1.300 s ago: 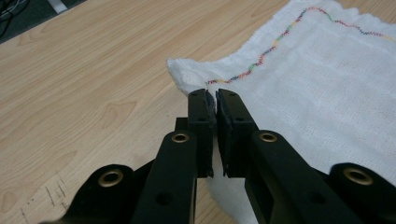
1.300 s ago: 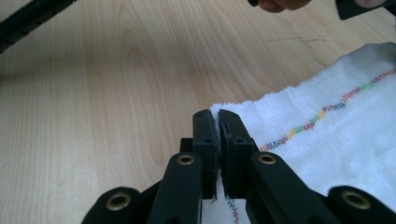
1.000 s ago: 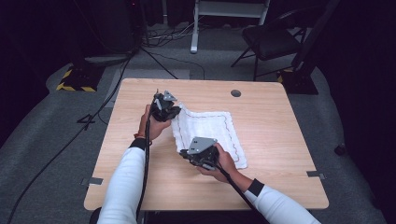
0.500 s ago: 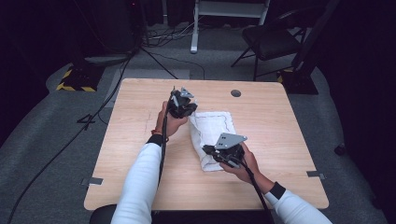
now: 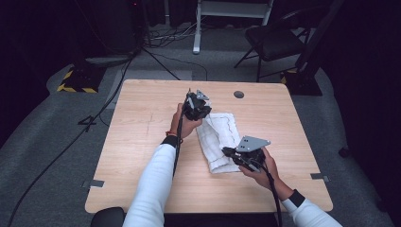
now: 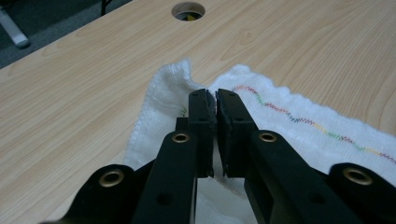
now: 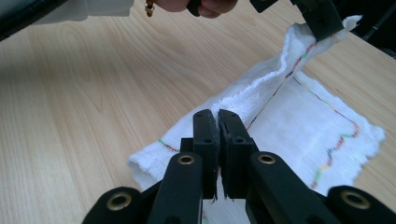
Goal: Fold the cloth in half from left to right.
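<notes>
Pinching towel [image 5: 220, 137] edge | left tongs [image 5: 202, 109] far end | right tongs [image 5: 226, 152] near end, both clamped

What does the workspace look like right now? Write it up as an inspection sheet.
Surface: wooden table, round port near far edge.
Job's things: white towel with coloured stitching, partly folded over.
Clutter: nothing seen.
Grippers: left gripper shut on the towel's far edge; right gripper shut on its near edge.
Cables: gripper cables run along both forearms; black cables on the floor.
Surroundings: grey carpet, folding chair, white stand.
</notes>
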